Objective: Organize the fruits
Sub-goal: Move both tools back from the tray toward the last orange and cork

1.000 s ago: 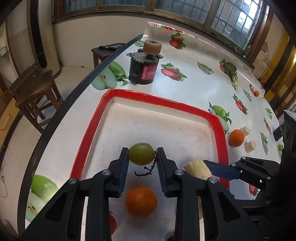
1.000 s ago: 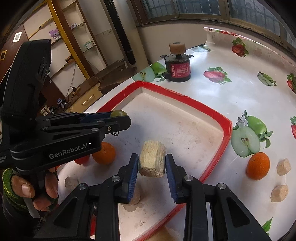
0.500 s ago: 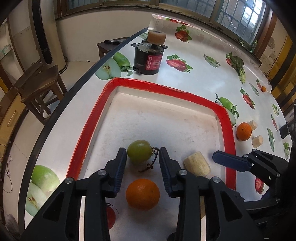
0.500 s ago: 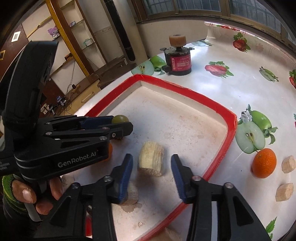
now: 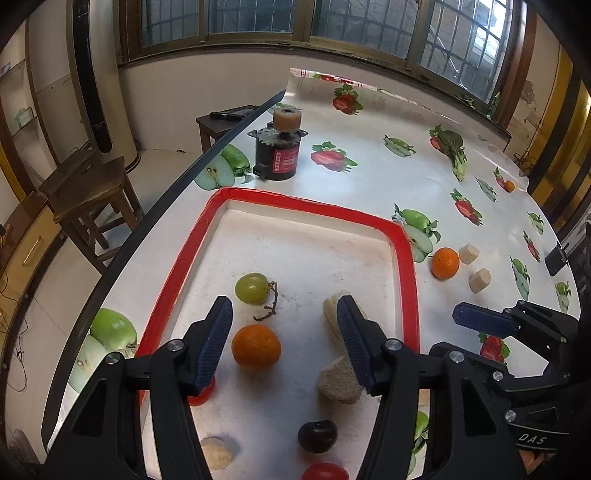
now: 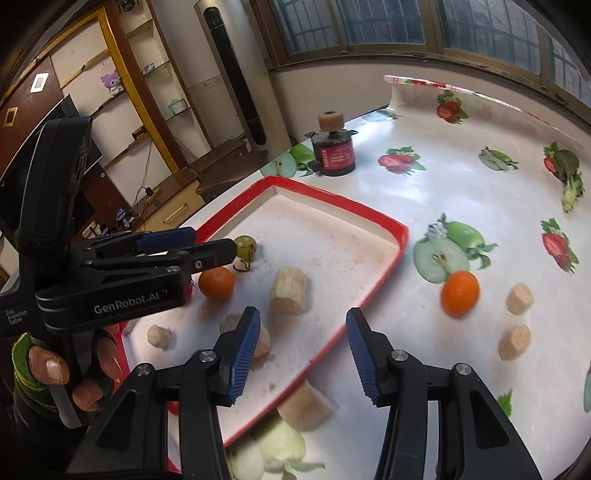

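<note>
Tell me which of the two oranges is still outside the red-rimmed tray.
The orange on the tablecloth, right of the red-rimmed tray beside two beige chunks. The other orange lies inside the tray, below the green grape.

Your left gripper [image 5: 283,334]: jaws spread wide, empty.
Your right gripper [image 6: 303,349]: jaws spread wide, empty.

Daylight from the windows [image 5: 369,33] glares on the tablecloth [image 6: 461,192]; fisheye edges bend, darkened.
</note>
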A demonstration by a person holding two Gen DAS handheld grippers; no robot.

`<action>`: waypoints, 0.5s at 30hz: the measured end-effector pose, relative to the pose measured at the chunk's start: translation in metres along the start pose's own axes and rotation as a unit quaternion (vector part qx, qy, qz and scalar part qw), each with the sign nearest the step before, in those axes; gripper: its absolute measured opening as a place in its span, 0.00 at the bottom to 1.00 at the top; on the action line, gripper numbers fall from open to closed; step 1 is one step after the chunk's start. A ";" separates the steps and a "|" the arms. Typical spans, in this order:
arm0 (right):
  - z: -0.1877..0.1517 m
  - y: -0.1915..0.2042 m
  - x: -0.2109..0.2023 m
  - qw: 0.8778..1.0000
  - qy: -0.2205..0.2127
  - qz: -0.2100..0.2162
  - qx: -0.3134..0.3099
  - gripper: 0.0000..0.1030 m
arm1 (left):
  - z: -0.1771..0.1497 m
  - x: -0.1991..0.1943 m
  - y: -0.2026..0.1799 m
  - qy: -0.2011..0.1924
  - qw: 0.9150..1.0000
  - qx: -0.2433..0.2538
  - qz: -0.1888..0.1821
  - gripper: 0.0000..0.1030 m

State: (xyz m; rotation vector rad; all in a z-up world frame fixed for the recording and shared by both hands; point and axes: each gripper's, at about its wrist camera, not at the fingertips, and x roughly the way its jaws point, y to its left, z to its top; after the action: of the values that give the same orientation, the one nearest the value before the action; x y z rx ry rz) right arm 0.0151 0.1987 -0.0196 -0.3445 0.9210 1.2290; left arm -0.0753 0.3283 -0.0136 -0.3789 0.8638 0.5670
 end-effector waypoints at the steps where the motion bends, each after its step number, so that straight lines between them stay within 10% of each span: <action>1: -0.003 -0.002 -0.004 1.000 -0.001 -0.003 0.001 0.49 | -0.001 -0.002 -0.002 -0.001 1.000 0.002 0.000 0.56; 15: -0.037 -0.041 -0.051 0.999 -0.018 -0.032 0.037 0.49 | -0.008 -0.023 -0.033 -0.013 0.999 0.020 -0.024 0.56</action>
State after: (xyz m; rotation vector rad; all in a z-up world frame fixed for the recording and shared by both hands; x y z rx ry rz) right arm 0.0349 0.1261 -0.0136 -0.2892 0.9162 1.1366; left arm -0.0718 0.2905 0.0025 -0.3530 0.8379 0.5089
